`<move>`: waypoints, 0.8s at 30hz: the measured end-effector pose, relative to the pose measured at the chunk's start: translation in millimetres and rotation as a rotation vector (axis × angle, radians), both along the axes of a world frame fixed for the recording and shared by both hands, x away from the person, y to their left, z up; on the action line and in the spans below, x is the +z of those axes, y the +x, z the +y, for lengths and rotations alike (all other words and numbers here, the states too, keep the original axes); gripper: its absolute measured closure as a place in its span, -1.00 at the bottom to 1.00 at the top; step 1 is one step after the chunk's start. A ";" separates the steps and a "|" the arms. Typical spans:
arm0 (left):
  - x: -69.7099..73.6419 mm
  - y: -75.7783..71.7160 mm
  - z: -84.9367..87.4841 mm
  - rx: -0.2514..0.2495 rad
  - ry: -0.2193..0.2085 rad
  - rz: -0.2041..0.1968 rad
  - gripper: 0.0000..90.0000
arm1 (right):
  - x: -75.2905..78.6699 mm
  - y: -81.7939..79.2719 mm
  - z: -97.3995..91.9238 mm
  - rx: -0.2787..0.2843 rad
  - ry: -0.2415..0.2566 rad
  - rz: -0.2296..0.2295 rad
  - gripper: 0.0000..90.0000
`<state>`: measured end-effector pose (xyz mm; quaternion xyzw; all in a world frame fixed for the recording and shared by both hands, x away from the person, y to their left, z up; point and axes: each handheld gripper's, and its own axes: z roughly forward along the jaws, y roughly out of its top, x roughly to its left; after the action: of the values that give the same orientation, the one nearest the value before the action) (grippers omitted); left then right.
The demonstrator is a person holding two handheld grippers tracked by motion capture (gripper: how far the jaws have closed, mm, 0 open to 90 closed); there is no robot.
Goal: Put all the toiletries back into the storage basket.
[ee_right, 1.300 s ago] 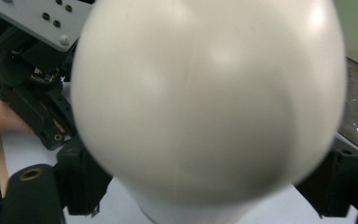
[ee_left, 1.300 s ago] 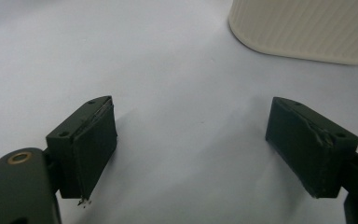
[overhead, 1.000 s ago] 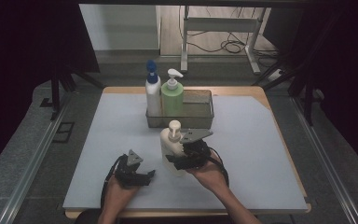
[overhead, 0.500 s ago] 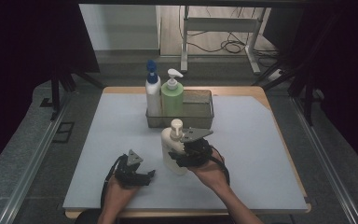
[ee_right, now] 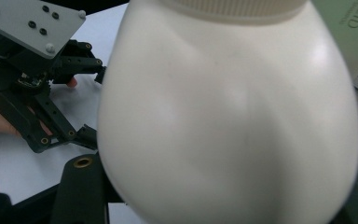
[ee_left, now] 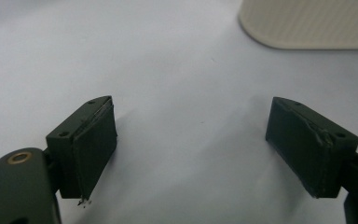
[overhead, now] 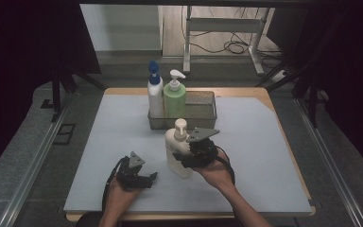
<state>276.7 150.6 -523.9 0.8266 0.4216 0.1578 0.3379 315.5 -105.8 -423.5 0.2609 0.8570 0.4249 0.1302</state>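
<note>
A cream pump bottle (overhead: 178,152) stands upright on the pale table mat (overhead: 264,156), just in front of a clear rectangular bin (overhead: 203,111) holding a blue-capped white bottle (overhead: 154,92) and a green pump bottle (overhead: 174,94). The right gripper (overhead: 185,156) has just been closing around the cream bottle's body; its pads seem to press the sides, though they are hidden. The likely aim is to lift it into the bin. The left gripper (ee_left: 191,140) rests nearby, jaws wide and empty.
</note>
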 end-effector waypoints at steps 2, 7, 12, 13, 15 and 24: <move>0.0 0.0 -0.1 0.001 -0.002 0.000 -0.64 | 2.0 1.0 -2.3 -0.003 0.001 0.001 -0.15; -0.2 0.0 -0.2 0.001 -0.003 -0.001 -0.64 | 9.0 3.4 -9.9 -0.017 -0.001 -0.010 -0.15; -0.1 0.0 -0.1 0.001 -0.001 0.000 -0.64 | 17.1 6.9 -16.7 -0.027 0.006 -0.016 -0.15; -0.1 0.0 0.0 0.000 -0.001 0.000 -0.65 | 18.6 7.4 -17.5 -0.030 0.006 -0.018 -0.15; -0.1 0.1 0.0 0.000 -0.001 0.000 -0.64 | 23.3 9.2 -20.0 -0.035 0.004 -0.026 -0.15; -0.3 0.2 0.0 0.000 -0.001 -0.003 -0.64 | 39.0 17.6 -30.6 -0.063 0.014 -0.043 -0.15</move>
<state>276.9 150.6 -524.2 0.8260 0.4213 0.1589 0.3391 333.1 -136.4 -384.5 0.2793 0.8423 0.4322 0.1601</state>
